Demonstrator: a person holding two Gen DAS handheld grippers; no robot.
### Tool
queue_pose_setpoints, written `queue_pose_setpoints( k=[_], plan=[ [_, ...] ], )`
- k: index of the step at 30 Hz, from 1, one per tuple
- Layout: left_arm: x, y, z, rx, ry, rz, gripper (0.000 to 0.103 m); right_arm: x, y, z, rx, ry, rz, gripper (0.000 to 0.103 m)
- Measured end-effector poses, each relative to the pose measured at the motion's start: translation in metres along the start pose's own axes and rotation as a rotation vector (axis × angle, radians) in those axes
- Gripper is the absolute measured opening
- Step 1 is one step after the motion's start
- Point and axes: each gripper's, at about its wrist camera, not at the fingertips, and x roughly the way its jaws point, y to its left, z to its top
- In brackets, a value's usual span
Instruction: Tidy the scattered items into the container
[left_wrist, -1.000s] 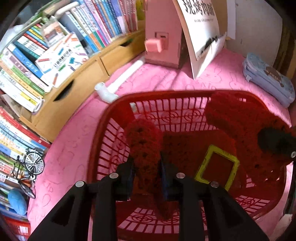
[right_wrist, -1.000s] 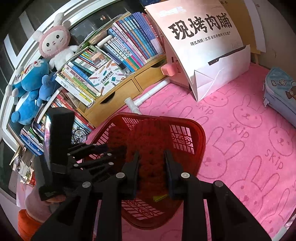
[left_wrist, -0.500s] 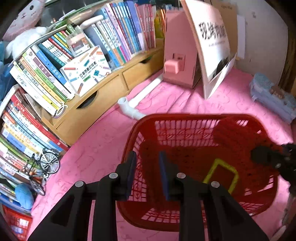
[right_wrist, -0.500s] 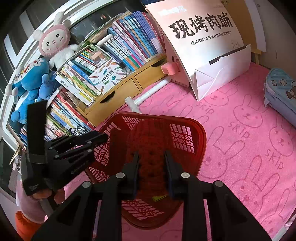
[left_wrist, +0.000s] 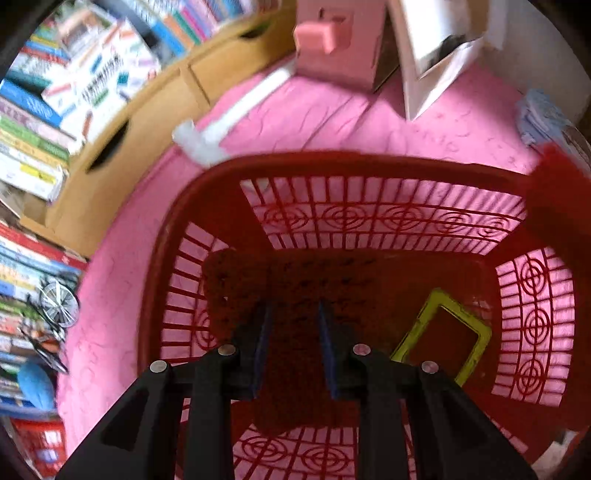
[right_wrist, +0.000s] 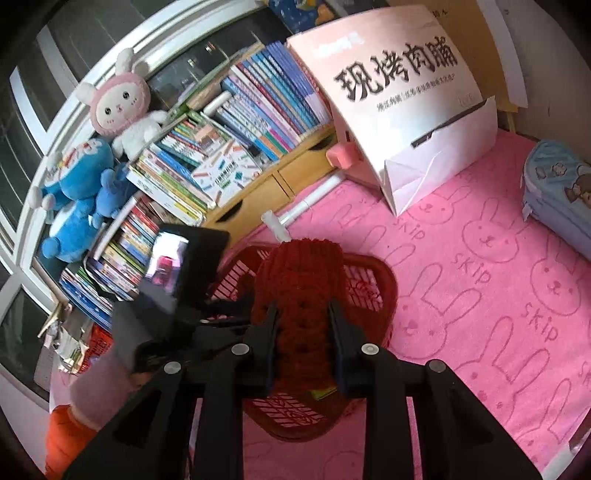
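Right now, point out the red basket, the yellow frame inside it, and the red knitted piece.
red basket (left_wrist: 369, 162), left wrist view, on its far rim.
yellow frame (left_wrist: 476, 325), left wrist view, on its right edge.
red knitted piece (right_wrist: 301, 280), right wrist view, on its upper middle.

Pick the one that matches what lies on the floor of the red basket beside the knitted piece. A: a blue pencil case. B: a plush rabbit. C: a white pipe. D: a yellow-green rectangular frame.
D: in the left wrist view a yellow-green rectangular frame lies on the floor of the red basket, to the right of the dark red knitted piece.
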Motion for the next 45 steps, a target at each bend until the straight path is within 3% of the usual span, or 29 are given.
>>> queue_pose_setpoints(
  k=[5,16,21,27,32,34,36,39,43,45],
  plan=[
    [0.001,-0.001,-0.002,0.006,0.039,-0.138,0.025,-0.007,-0.011,0.007,0.018,-0.013,-0.005,0.025],
    [-0.011,0.006,-0.015,-0.024,-0.009,-0.046,0.025,0.003,-0.004,-0.001,0.023,0.037,0.013,0.025],
    [-0.038,0.016,-0.023,-0.073,-0.096,-0.011,0.025,0.014,0.003,-0.003,0.020,0.085,-0.025,0.025],
    [-0.101,0.027,-0.074,-0.178,-0.289,0.061,0.025,0.033,0.015,0.002,0.023,0.178,-0.114,0.025],
    [-0.144,0.034,-0.135,-0.286,-0.442,0.039,0.025,0.053,0.020,0.007,0.043,0.274,-0.219,0.025],
    [-0.152,0.033,-0.154,-0.320,-0.488,0.075,0.025,0.058,0.023,0.007,0.073,0.298,-0.265,0.025],
    [-0.161,0.032,-0.173,-0.332,-0.514,0.117,0.025,0.064,0.023,0.007,0.122,0.317,-0.302,0.025],
    [-0.166,0.035,-0.194,-0.347,-0.526,0.103,0.025,0.079,0.021,-0.003,0.218,0.393,-0.339,0.025],
    [-0.163,0.038,-0.208,-0.370,-0.521,0.106,0.025,0.082,0.033,-0.013,0.159,0.340,-0.439,0.024],
    [-0.162,0.038,-0.215,-0.372,-0.523,0.113,0.025,0.082,0.038,-0.017,0.136,0.348,-0.437,0.029]
  ],
)
